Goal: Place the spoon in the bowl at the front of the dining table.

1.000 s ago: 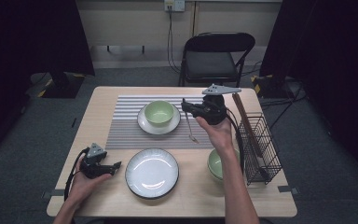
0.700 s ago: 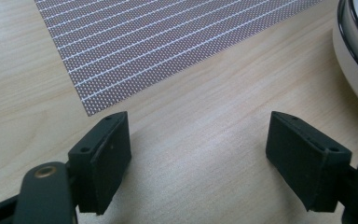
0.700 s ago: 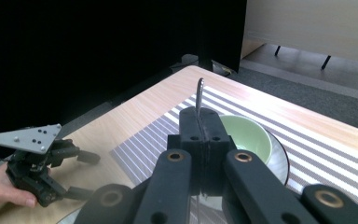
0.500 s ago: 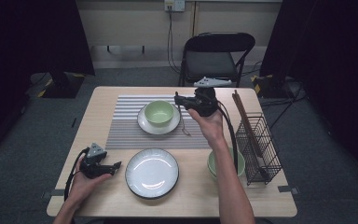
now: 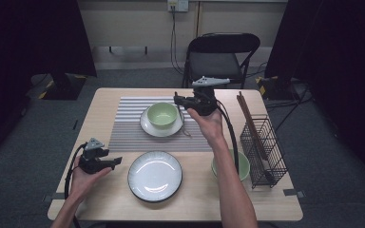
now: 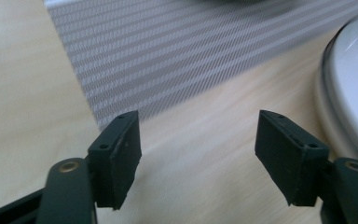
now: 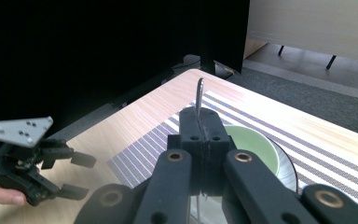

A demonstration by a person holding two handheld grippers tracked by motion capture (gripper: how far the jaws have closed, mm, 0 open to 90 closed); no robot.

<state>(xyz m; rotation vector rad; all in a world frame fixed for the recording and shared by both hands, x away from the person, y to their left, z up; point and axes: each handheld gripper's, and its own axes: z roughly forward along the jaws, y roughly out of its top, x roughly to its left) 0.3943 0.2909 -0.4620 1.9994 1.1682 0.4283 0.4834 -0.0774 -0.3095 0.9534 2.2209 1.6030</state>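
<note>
**Item: utensil placing, bowl setting**

- Right gripper [image 5: 178, 99]: fingers clenched on a thin metal utensil [image 7: 199, 93]. Its handle tip stands up above the pads in the right gripper view; which kind of utensil it is cannot be told. It is held in the air, just beside the far right rim of the bowl [image 5: 162, 115].
- Bowl: green, on a white saucer [image 5: 148, 128], on the striped mat [image 5: 128, 133].
- Left gripper [image 5: 114, 161]: fingers [image 6: 119, 154] released, nothing between them; they have just been closing a little. It is low over the surface [image 5: 104, 104], near the left of the plate [image 5: 155, 175] and well apart from the bowl.
- Also on the surface: a second green bowl [image 5: 241, 166] by the wire rack [image 5: 266, 152], which holds chopsticks [image 5: 249, 118].

**Handling note (a judgement):** the step in hand looks like setting the utensil down at the bowl.
1. Keep the clench firm, since a thin handle can swivel between flat pads.
2. Carry the lower end clear of the bowl's rim and lower it slowly.
3. Let the utensil rest before the fingers release, so it does not clatter or tip the bowl on its saucer.
4. Keep the left gripper out of the path.
</note>
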